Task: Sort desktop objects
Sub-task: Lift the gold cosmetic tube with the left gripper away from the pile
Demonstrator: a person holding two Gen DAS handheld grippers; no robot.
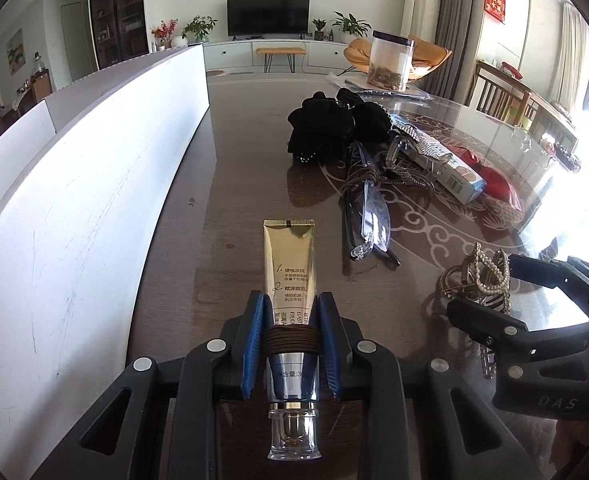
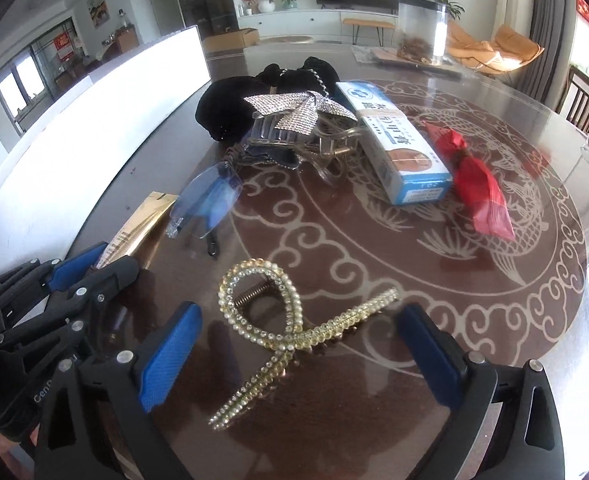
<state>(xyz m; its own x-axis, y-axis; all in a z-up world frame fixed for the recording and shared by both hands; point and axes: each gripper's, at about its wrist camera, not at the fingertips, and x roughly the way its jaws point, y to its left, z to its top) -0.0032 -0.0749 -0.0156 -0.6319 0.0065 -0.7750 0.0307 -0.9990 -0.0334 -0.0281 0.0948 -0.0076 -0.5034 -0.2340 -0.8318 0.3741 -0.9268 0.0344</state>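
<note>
My left gripper (image 1: 291,304) is shut on a gold and silver cosmetic tube (image 1: 290,256), which has a brown cord wound round it and its clear cap pointing toward the camera. The tube lies along the dark table next to a white board (image 1: 74,200). A gold rhinestone and pearl hair clip (image 2: 278,320) lies on the table between the blue pads (image 2: 166,356) of my right gripper (image 2: 300,312), and the pads stand apart from it. In the left wrist view that right gripper (image 1: 506,288) straddles the clip (image 1: 484,276) at the right. The left gripper (image 2: 98,266) shows at the lower left of the right wrist view.
Behind the clip lie rimless glasses (image 2: 206,200), a black velvet scrunchie (image 2: 230,108), a rhinestone bow clip (image 2: 294,110), a blue and white medicine box (image 2: 398,144) and a red packet (image 2: 478,184). A clear jar (image 1: 390,62) stands at the table's far edge.
</note>
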